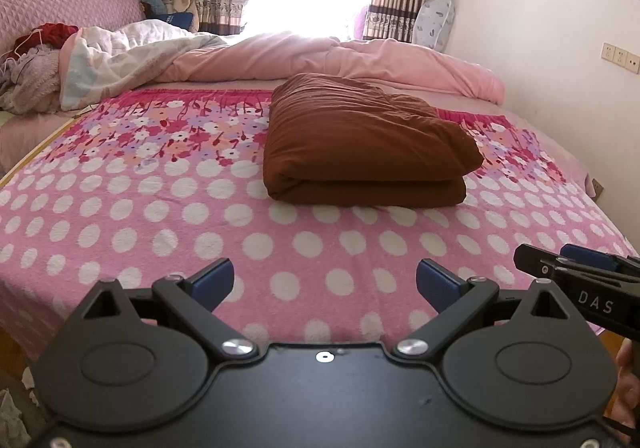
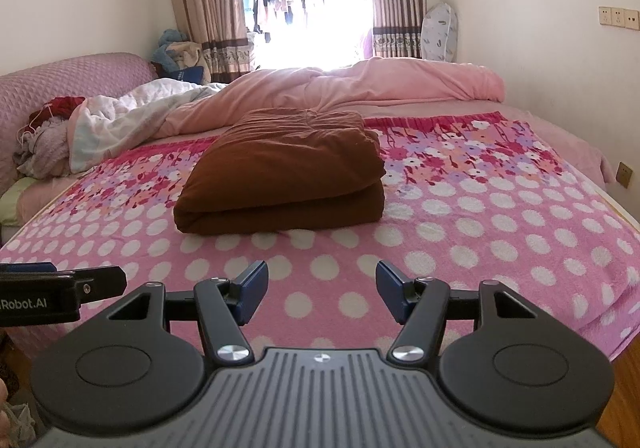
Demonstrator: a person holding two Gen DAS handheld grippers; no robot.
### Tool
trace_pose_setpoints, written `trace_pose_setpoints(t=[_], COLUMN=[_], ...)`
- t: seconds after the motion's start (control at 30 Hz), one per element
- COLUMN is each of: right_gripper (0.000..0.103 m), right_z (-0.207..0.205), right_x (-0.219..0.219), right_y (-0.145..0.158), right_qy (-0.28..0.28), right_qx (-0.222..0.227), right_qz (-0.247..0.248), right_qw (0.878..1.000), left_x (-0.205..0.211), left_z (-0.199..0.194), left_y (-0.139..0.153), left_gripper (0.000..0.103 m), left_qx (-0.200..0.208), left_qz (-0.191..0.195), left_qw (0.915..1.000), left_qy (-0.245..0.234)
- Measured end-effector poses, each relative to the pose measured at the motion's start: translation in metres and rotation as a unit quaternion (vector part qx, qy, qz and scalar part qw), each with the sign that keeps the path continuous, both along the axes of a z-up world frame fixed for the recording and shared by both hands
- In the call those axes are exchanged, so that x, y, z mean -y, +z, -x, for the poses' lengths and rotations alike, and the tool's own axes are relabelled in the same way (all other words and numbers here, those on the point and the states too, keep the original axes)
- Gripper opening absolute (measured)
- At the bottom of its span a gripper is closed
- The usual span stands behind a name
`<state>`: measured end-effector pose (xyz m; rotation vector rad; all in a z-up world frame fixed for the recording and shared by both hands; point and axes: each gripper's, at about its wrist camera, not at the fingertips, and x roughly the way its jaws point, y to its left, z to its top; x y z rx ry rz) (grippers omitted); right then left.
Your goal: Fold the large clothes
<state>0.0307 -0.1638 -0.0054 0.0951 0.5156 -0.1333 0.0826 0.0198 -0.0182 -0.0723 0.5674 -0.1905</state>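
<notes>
A brown garment [image 1: 360, 144] lies folded into a thick rectangular bundle on the pink polka-dot blanket [image 1: 160, 216], in the middle of the bed. The same brown garment [image 2: 284, 176] shows left of centre in the right wrist view, on the blanket [image 2: 480, 232]. My left gripper [image 1: 325, 282] hovers over the near part of the blanket, open, nothing between its blue pads. My right gripper [image 2: 322, 294] is beside it, also open and empty, well short of the bundle. Each gripper shows at the other view's edge: the right gripper [image 1: 576, 268] and the left gripper [image 2: 60, 288].
A rumpled pink duvet [image 1: 340, 56] and a white quilt [image 1: 132, 52] lie across the far side of the bed. Loose clothes [image 1: 32, 60] are heaped at the far left by a pink headboard [image 1: 68, 4]. A wall [image 1: 560, 48] runs along the right; curtains [image 2: 200, 0] frame a bright window.
</notes>
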Motion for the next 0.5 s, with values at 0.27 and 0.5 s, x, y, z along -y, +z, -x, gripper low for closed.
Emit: trace_pose_setpoints(t=[0.27, 0.5], right_gripper=[0.073, 0.073], right_z=[-0.0001, 0.0], right_x=[-0.0002, -0.0003], right_y=[0.0001, 0.0002], right_qy=[0.0, 0.0], right_qx=[0.0, 0.0], right_qz=[0.001, 0.0], right_qw=[1.0, 1.0], left_x=[0.0003, -0.0005], left_z=[0.0016, 0.0016], left_y=[0.0003, 0.0005], left_gripper=[0.1, 0.1], left_qx=[0.0, 0.0], left_qz=[0.0, -0.001], left_qw=[1.0, 1.0], left_qy=[-0.001, -0.001])
